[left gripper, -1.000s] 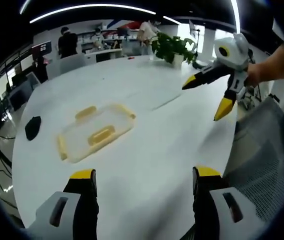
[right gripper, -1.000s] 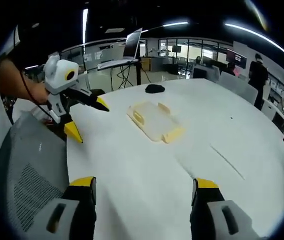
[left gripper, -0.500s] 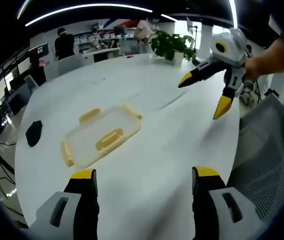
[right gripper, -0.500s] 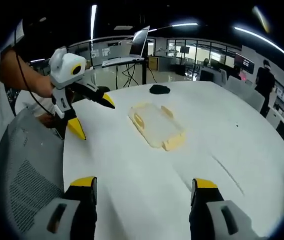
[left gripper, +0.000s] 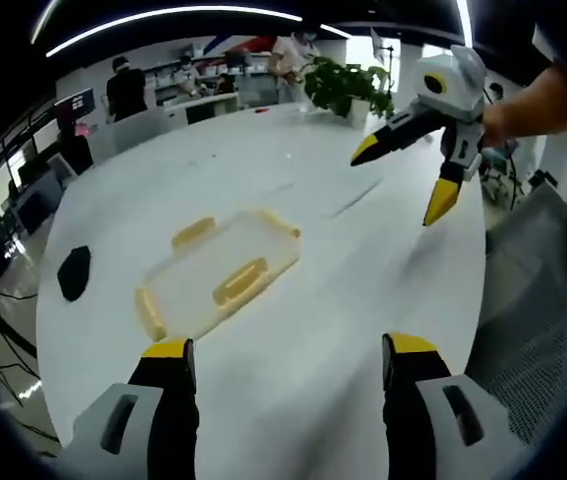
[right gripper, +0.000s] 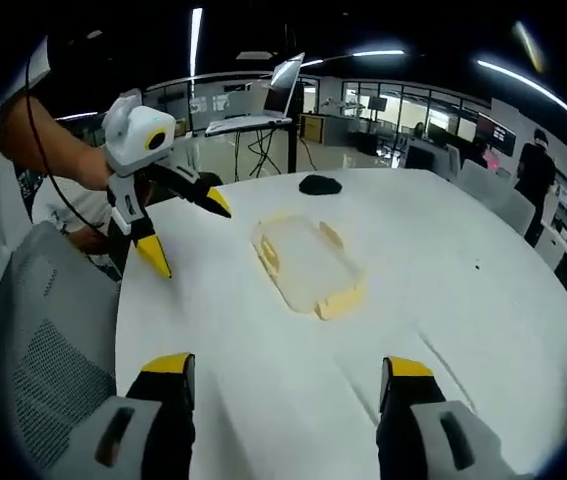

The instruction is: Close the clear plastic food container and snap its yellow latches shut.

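container [left gripper: 218, 282]: lid on, nothing visible inside | table [left gripper: 343, 300] | both claws: spread wide, unloaded

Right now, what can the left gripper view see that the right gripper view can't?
The left gripper view has a green potted plant at the table's far end. The right gripper view has an open laptop on a stand. Both share the white table, the clear container with yellow latches, a black object, and open claws.

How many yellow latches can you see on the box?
4: one on the far long side, one on the near long side, one at the left end, one at the right end.
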